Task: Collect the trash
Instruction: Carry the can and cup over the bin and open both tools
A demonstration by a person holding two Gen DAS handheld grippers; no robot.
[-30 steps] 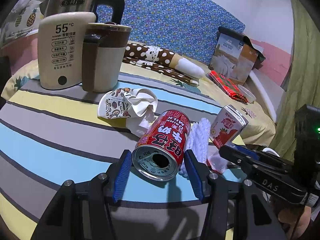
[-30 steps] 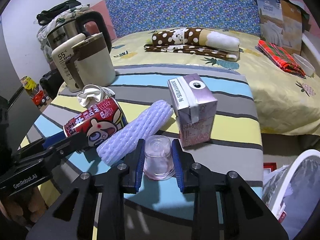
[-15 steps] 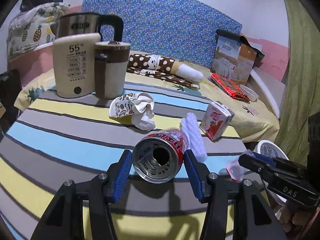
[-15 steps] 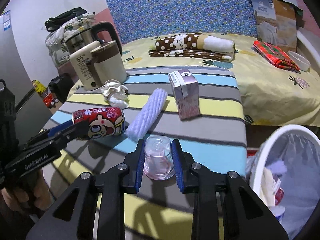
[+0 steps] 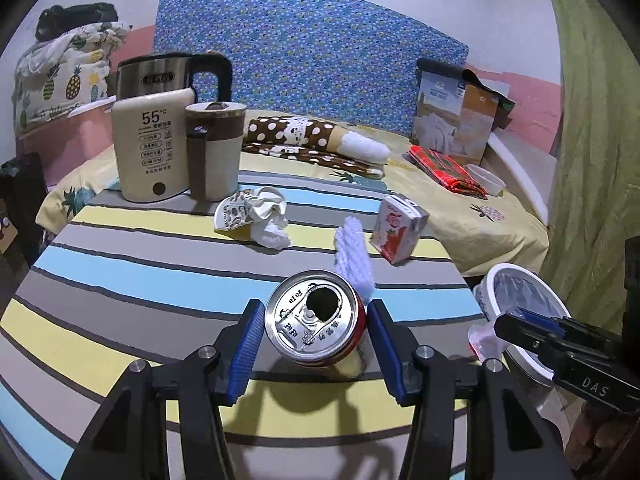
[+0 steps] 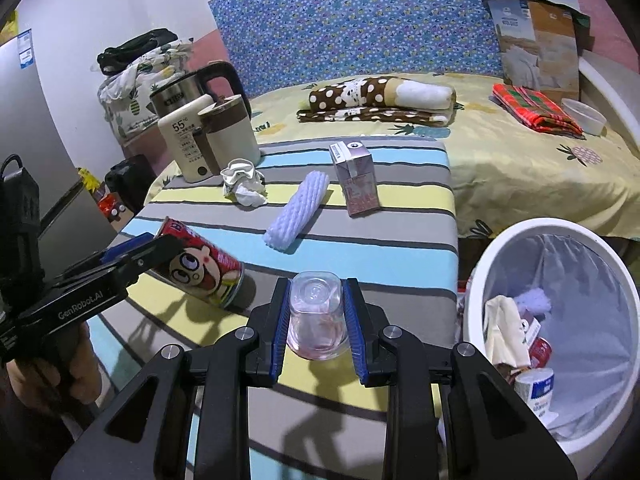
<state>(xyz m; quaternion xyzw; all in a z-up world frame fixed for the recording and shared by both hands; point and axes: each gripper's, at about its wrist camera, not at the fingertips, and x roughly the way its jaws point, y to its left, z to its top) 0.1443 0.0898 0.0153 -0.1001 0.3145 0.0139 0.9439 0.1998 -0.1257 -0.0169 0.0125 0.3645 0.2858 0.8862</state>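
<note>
My left gripper [image 5: 316, 332] is shut on a red drink can [image 5: 314, 324], held tilted above the striped table [image 5: 120, 280]; the can also shows in the right wrist view [image 6: 200, 268]. My right gripper [image 6: 316, 316] is shut on a clear plastic cup [image 6: 316, 314], held above the table's near right part beside the white trash bin [image 6: 480, 268]. The bin holds several pieces of trash. On the table lie a crumpled paper wad [image 5: 256, 216], a white foam sleeve [image 5: 354, 256] and a pink juice carton [image 5: 398, 228].
Two kettles [image 5: 176, 140] stand at the table's far left. A bed [image 6: 520, 160] with a folded spotted blanket, red plaid cloth and a bedding box lies behind the table. A green curtain [image 5: 600, 160] hangs at the right.
Both grippers have lifted their objects off the table and pulled back toward me. The can has tilted end-on to the left camera. The trash bin has come into view at the right.
</note>
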